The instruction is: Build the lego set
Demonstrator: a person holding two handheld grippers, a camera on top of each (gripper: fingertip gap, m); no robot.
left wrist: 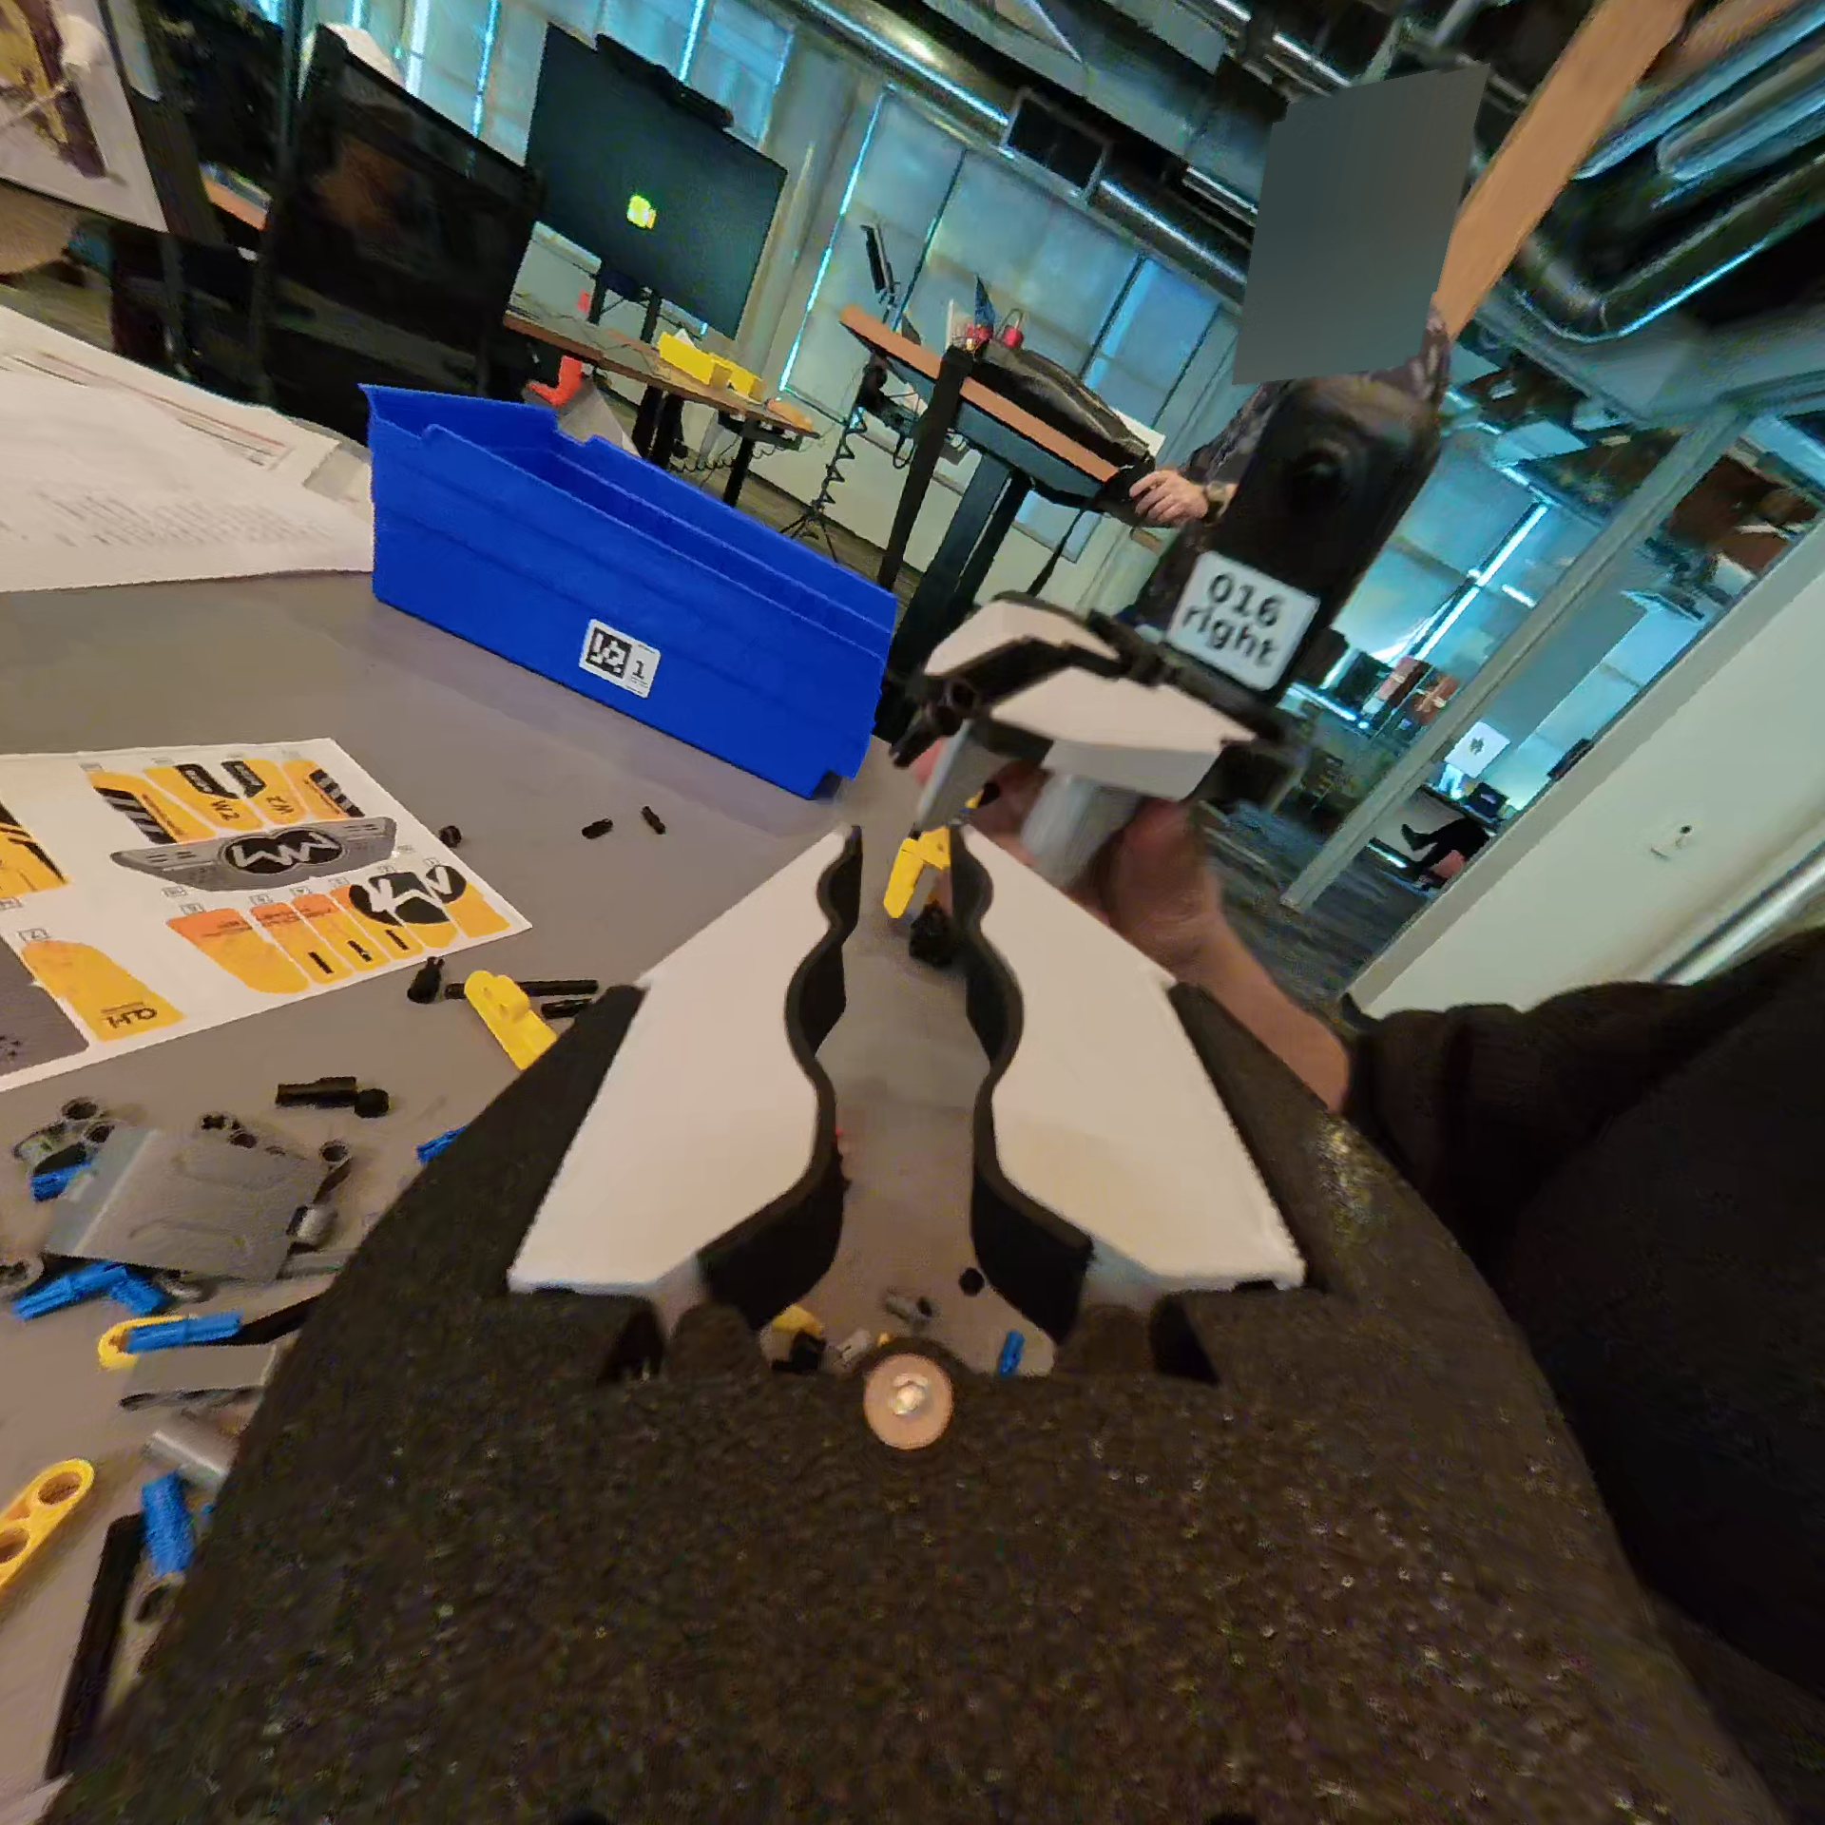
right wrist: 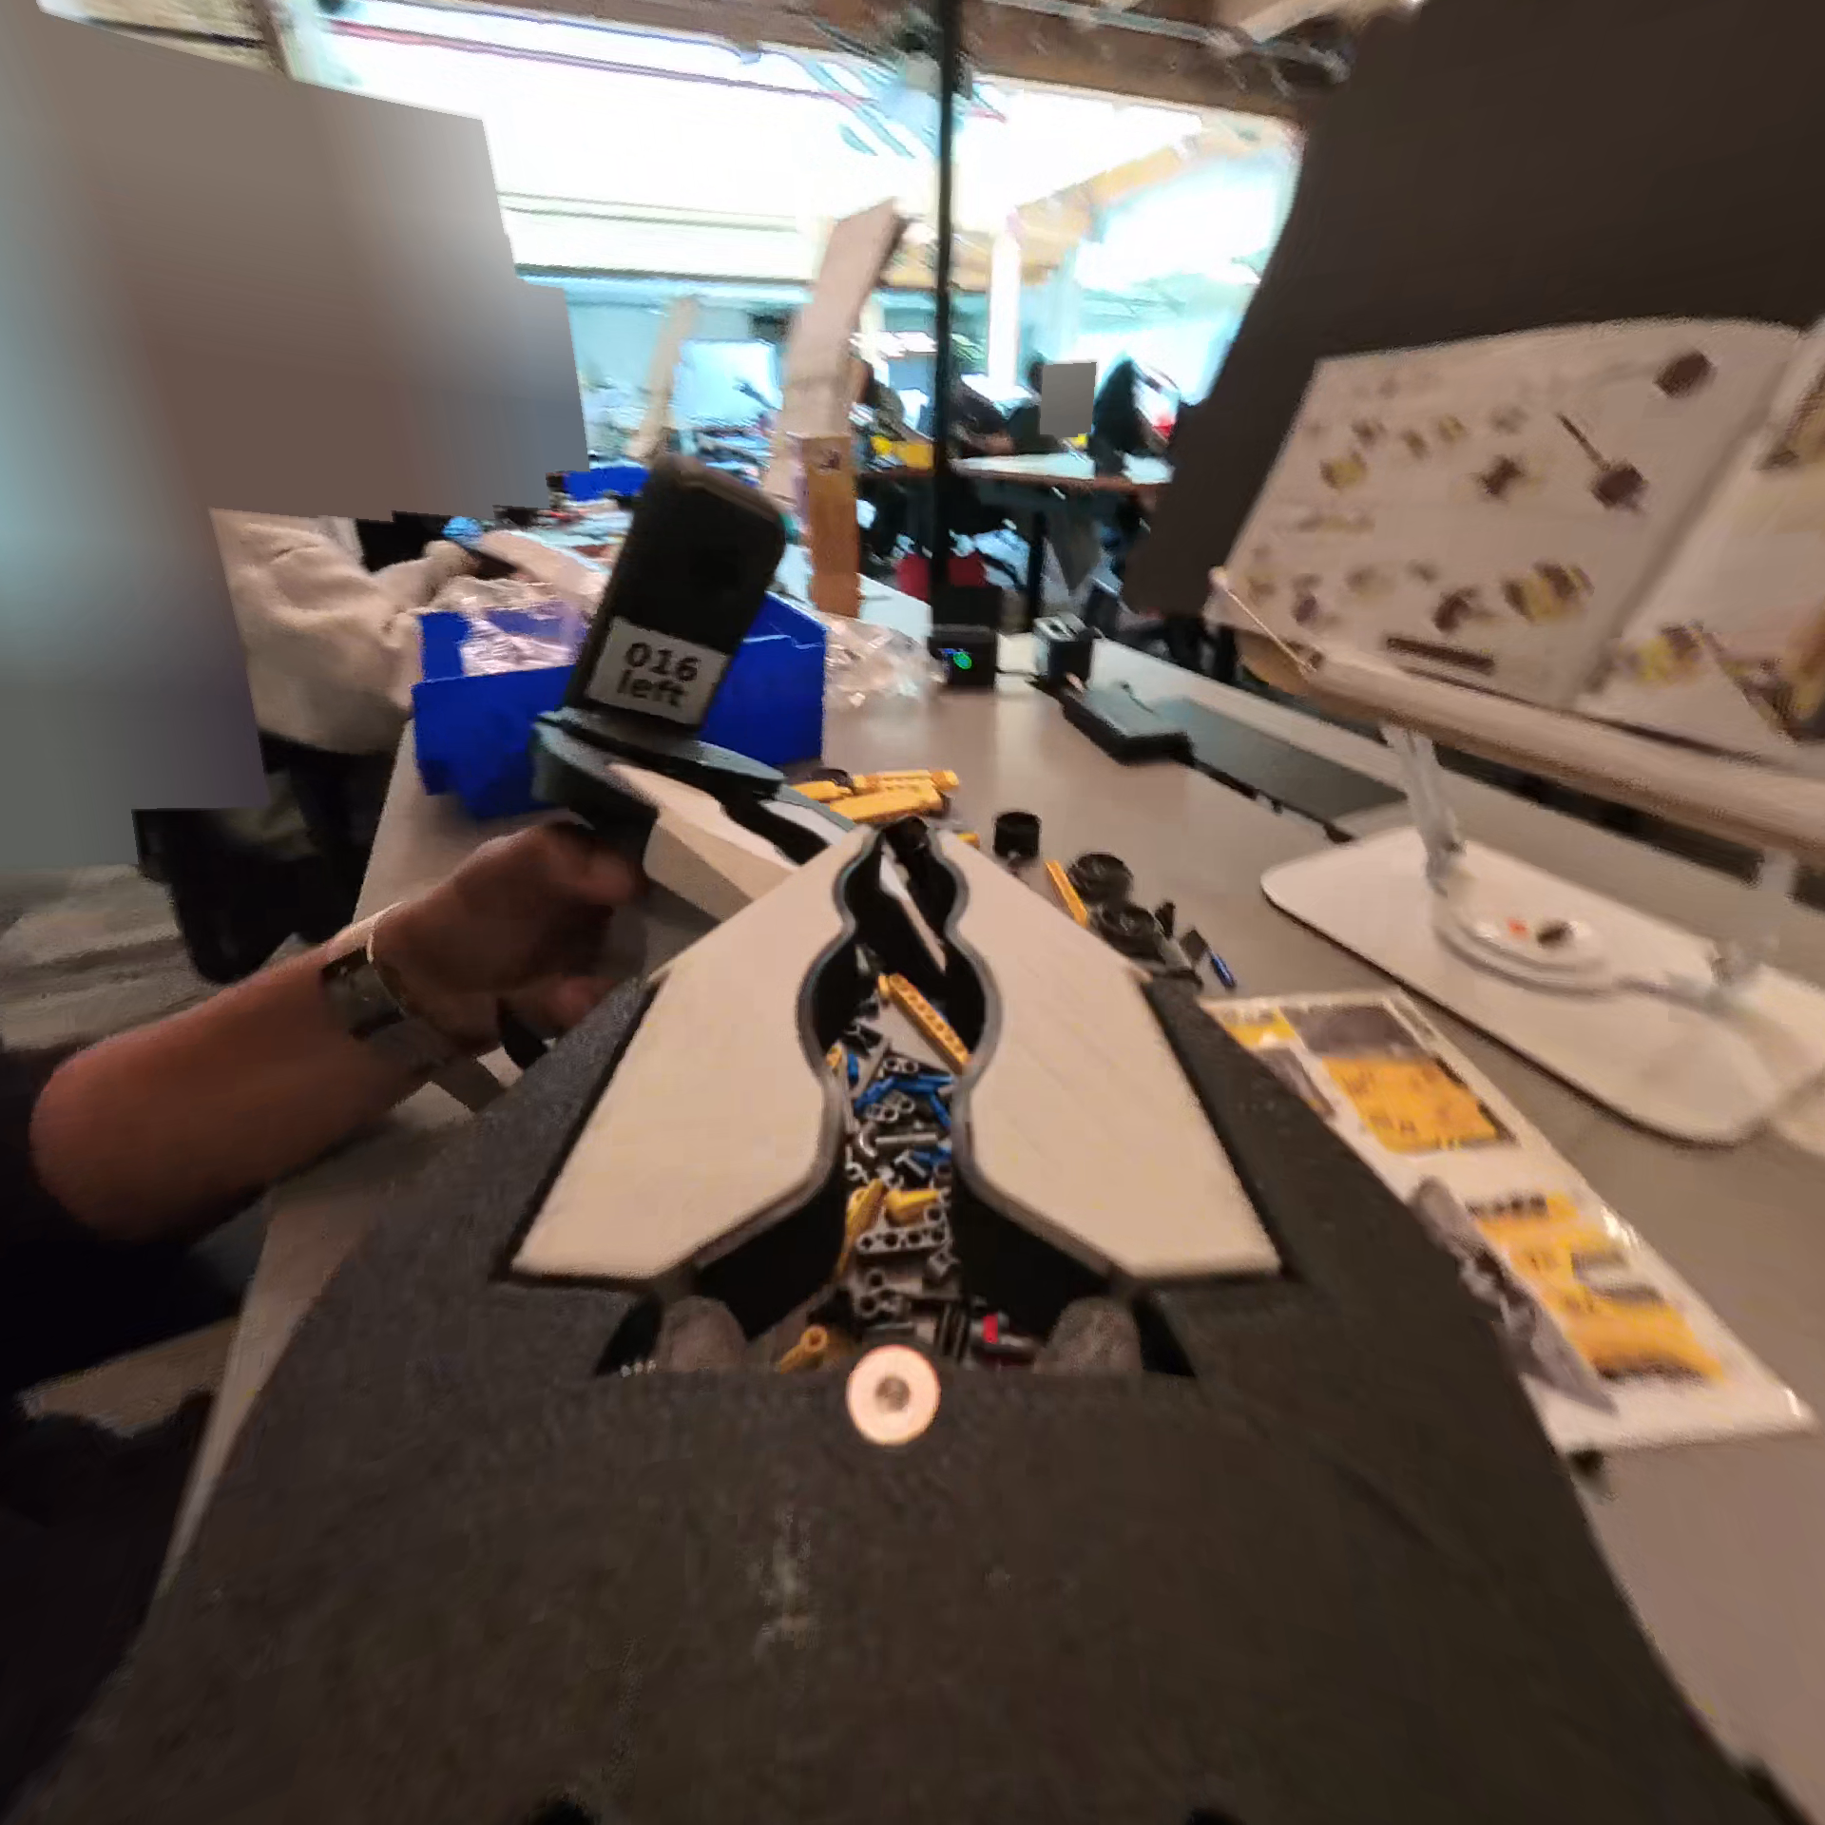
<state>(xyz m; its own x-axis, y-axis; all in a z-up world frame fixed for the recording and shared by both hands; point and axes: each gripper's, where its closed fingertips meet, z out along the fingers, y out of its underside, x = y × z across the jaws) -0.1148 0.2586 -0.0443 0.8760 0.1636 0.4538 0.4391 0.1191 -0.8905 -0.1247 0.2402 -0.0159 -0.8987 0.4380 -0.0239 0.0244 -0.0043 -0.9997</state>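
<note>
Each gripper has a coarse black speckled body, a round silver washer [left wrist: 908, 1399] with a screw at its centre, and two pale grey fingers [left wrist: 711, 1076] lined with wavy black pads. Above the right gripper [left wrist: 953, 780] stands a rounded black camera housing [left wrist: 1323, 474] with a white label below it. The person wears dark sleeves [left wrist: 1600, 1234] and a wristband [right wrist: 370, 997].
</note>
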